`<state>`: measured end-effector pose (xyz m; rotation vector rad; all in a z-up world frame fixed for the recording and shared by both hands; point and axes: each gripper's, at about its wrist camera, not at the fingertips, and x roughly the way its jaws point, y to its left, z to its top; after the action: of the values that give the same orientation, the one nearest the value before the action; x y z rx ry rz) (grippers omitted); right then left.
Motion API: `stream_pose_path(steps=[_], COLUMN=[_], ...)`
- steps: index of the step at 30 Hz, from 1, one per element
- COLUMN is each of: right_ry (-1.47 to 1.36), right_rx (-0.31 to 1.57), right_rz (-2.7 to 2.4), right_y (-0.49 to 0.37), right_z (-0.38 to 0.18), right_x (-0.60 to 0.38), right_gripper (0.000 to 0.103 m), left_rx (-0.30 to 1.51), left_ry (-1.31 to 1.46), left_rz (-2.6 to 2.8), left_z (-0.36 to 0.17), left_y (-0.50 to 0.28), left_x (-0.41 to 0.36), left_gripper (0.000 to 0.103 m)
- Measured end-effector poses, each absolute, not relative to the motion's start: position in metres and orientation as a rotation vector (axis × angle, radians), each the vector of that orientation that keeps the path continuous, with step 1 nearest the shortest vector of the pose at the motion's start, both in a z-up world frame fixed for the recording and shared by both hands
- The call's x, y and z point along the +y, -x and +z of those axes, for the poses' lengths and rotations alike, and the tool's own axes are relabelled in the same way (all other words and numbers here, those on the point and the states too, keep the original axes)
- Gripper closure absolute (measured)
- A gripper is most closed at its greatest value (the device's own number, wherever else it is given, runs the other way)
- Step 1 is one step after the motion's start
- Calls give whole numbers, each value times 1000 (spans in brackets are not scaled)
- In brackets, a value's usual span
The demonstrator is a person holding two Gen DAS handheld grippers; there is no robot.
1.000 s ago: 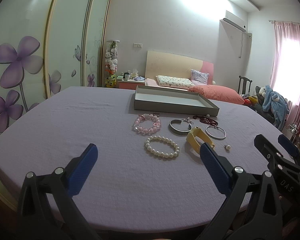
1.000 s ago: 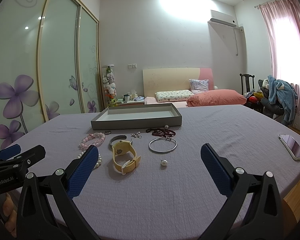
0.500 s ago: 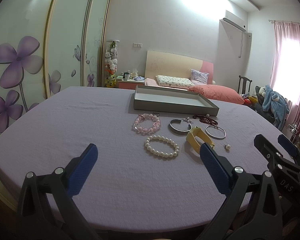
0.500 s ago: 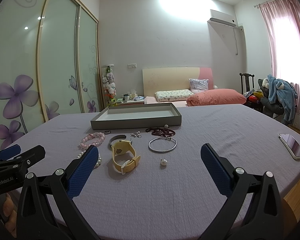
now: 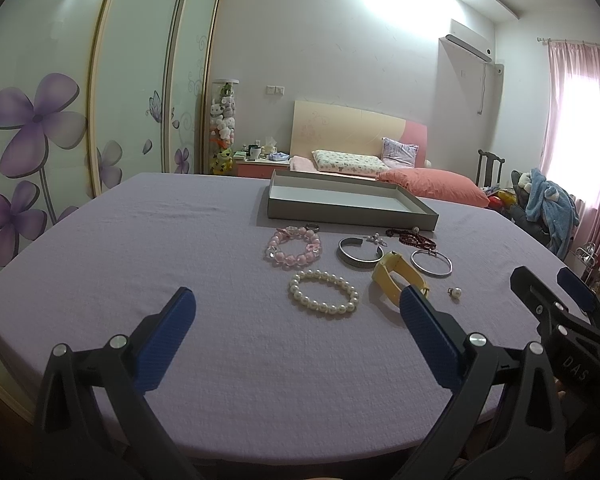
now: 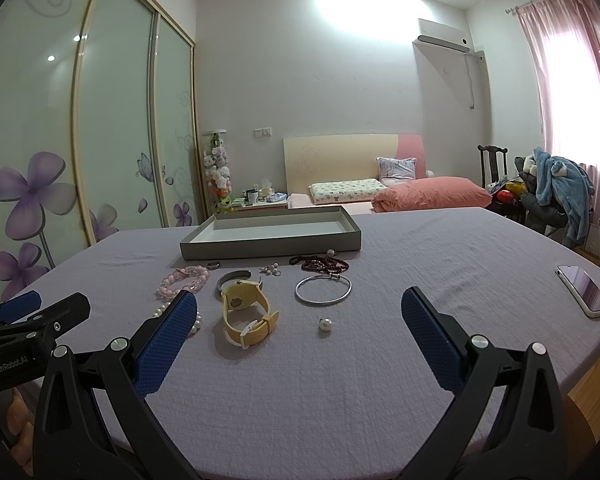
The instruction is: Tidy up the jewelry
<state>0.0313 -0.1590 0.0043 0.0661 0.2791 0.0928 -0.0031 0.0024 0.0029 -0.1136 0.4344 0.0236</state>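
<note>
Both grippers hover low over the bench, left gripper (image 5: pixel 296 316) and right gripper (image 6: pixel 300 316) with jaws released, grasping nothing. Mid-frame, the jewelry lies spread out: pearl bracelet (image 5: pixel 323 293), watch (image 6: pixel 247 312), bangle (image 6: pixel 323 290), all just before the tray (image 6: pixel 268 246).

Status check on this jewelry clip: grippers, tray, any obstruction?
Left gripper open, empty; right gripper open, empty. Tray holds nothing visible; yellow watch, pearl bracelet on purple cloth. Nothing blocking.

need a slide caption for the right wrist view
Open right gripper above a purple tablecloth, facing a yellow wristwatch, silver bangle and empty grey tray.
</note>
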Motion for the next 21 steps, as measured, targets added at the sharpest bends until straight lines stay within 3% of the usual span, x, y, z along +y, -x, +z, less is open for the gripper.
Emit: stream_pose_path(steps=[21], right_ry=[-65], right_rx=[300], right_rz=[86], right_y=[-34], right_z=[-2], right_x=[-168], right_gripper=[2], left_rx=[441], left_ry=[112], left_rz=[21], left_z=[-2], left_y=[2], left_x=[-3], left_gripper=[4])
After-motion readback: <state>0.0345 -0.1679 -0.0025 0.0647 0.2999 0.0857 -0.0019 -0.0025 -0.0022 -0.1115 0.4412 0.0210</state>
